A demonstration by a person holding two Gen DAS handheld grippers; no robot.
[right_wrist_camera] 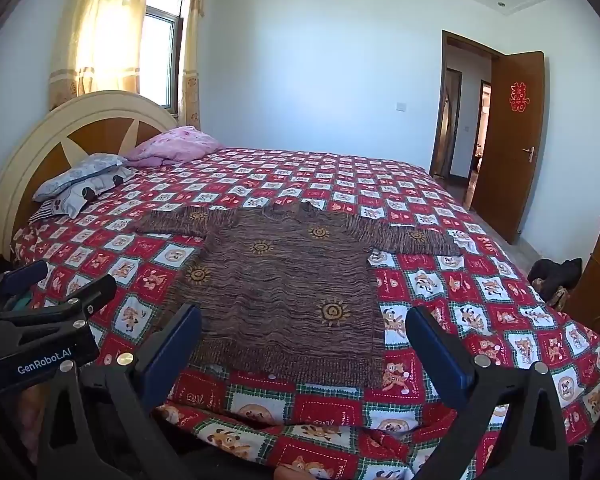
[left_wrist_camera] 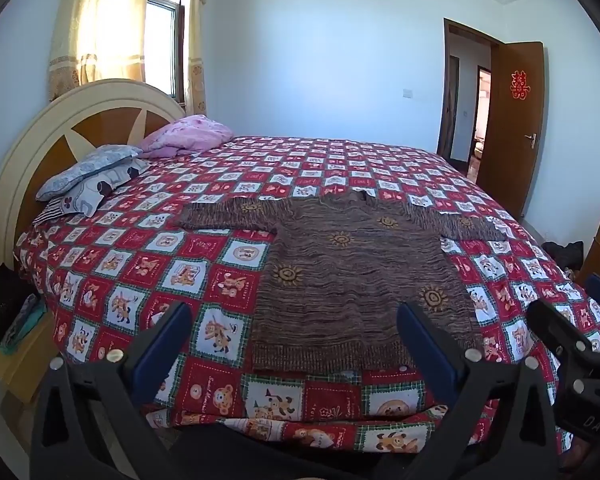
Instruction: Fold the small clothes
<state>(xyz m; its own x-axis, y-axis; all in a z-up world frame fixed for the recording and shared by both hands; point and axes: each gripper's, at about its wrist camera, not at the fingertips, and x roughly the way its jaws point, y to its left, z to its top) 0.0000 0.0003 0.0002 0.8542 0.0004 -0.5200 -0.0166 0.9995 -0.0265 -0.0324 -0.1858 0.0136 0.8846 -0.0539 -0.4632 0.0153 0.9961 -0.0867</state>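
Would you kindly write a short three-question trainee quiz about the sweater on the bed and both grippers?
1. True or false: the brown sweater lies flat with both sleeves spread out.
2. Which gripper holds the sweater? A) left gripper B) right gripper C) neither
3. Fill in: the pink quilt sits by the ____.

Key: 1 true; 2 C, both are open, short of the hem; 3 headboard.
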